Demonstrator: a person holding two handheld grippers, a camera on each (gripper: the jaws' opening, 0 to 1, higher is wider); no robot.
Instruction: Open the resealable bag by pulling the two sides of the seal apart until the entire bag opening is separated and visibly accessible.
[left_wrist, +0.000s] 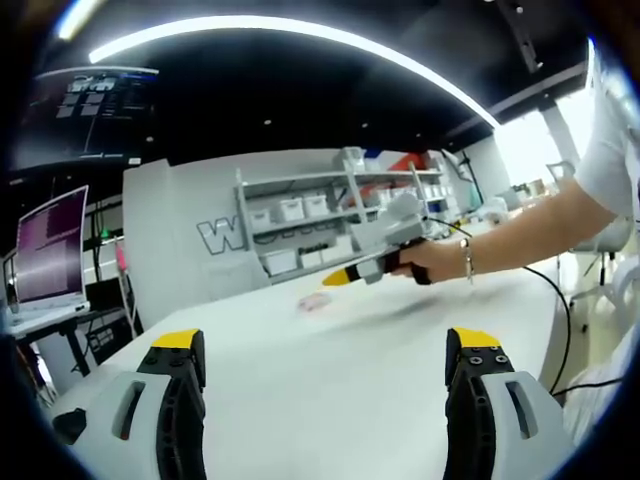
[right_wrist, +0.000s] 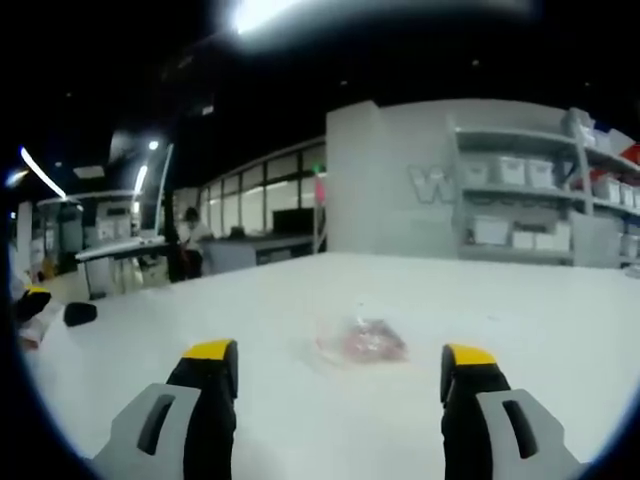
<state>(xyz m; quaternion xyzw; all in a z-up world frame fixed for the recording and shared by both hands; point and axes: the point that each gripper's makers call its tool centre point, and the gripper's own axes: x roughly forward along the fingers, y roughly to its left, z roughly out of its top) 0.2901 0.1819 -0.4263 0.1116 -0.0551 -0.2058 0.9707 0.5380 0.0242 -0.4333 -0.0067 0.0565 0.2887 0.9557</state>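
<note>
On table (right_wrist: 560, 330) | bag (right_wrist: 362, 341) lies flat, ahead of right gripper (right_wrist: 340, 375), nearer it than left gripper (left_wrist: 326, 355) | both released, empty | seal unopened.

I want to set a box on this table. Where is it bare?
The white table is bare all round the small clear bag with red contents: widest between that bag and the open left gripper. The right gripper, also open, hangs close before the bag.

The resealable bag (right_wrist: 362, 341) lies on the bench (right_wrist: 520, 320), ahead of the right gripper (right_wrist: 340, 372) and between its jaws. Shelves (right_wrist: 530, 215) stand behind the bench's far edge.
</note>
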